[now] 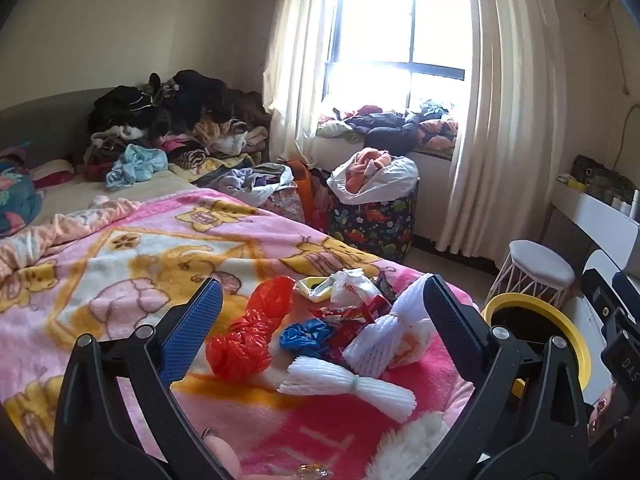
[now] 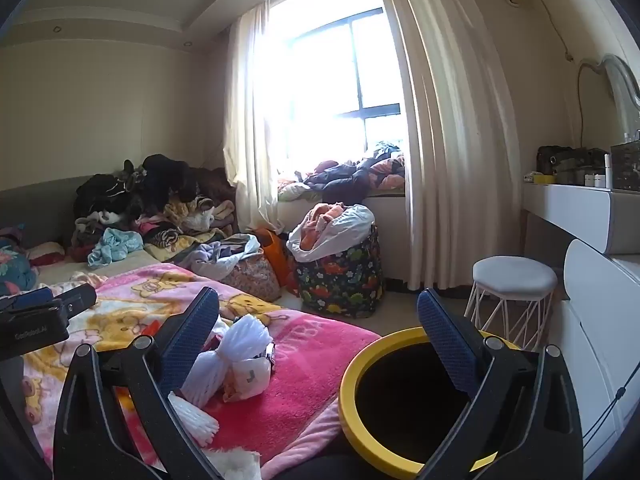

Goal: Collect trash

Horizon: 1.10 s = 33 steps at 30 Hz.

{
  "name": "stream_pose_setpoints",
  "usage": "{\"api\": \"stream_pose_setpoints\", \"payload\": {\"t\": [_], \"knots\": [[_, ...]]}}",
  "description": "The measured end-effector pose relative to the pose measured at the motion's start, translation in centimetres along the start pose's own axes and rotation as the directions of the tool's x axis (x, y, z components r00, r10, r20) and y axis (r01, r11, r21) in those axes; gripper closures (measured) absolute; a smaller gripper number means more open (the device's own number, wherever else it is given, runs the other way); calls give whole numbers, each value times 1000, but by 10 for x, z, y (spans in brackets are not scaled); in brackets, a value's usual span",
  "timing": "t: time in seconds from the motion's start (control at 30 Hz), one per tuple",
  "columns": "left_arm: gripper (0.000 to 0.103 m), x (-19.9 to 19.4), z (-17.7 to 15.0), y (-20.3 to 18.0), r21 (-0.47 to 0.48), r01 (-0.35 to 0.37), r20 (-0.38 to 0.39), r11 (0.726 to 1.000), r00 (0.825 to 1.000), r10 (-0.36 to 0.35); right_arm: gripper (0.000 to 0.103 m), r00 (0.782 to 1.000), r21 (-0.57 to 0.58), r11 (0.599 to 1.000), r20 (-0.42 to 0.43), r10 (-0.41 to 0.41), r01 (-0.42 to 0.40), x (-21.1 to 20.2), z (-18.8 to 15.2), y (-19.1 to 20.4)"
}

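The trash pile [image 1: 344,320] sits on the pink blanket [image 1: 120,272], mid-frame in the left view, right btwn the wide-open, empty fingers of the left gripper [image 1: 320,320]; the white foam bundle [image 1: 348,384] lies nearest, long way across, left to right; the right gripper [image 2: 320,340] is wide open too, holding nothing, w/ the yellow bin [image 2: 360,380] at lower right; so left is nearer the trash, I think.

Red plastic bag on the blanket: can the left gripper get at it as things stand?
Probably yes. The red plastic bag lies uncovered on the blanket, just ahead of the open, empty left gripper. Nothing sits between them; the blue bag lies close beside it.
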<state>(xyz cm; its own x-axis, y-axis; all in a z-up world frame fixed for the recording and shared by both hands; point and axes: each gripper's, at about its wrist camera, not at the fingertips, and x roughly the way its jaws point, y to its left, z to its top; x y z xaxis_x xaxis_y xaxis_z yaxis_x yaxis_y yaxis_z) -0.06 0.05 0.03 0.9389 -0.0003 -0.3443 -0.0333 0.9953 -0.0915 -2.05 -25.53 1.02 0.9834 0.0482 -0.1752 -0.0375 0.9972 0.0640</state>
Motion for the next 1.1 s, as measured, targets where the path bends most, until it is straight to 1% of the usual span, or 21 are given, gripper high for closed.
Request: {"api": "stream_pose_setpoints", "payload": {"t": [0.1,0.13,0.2,0.23,0.47,0.57,1.1], "knots": [[11,-3,-1,2,-4,4,6,1000,1000,-4,6,1000,-2,1000,-2,4,-4,2,-1,0],[11,-3,3,-6,1,3,2,1000,1000,-3,6,1000,-4,1000,-5,6,-6,3,-1,1],[11,-3,2,-5,1,9,-1,1000,1000,-9,6,1000,-4,1000,-7,8,-8,6,-2,1],[11,-3,3,-6,0,7,-1,1000,1000,-7,6,1000,14,1000,17,-5,5,-1,0,-2],[11,-3,6,-9,0,9,1,1000,1000,-9,6,999,0,1000,32,-3,3,-7,2,1],[11,-3,7,-13,1,10,1,1000,1000,-10,6,1000,8,1000,18,0,0,2,0,-7],[11,-3,5,-9,-2,16,12,1000,1000,-16,6,1000,5,1000,21,0,0,-3,4,-3]]}}
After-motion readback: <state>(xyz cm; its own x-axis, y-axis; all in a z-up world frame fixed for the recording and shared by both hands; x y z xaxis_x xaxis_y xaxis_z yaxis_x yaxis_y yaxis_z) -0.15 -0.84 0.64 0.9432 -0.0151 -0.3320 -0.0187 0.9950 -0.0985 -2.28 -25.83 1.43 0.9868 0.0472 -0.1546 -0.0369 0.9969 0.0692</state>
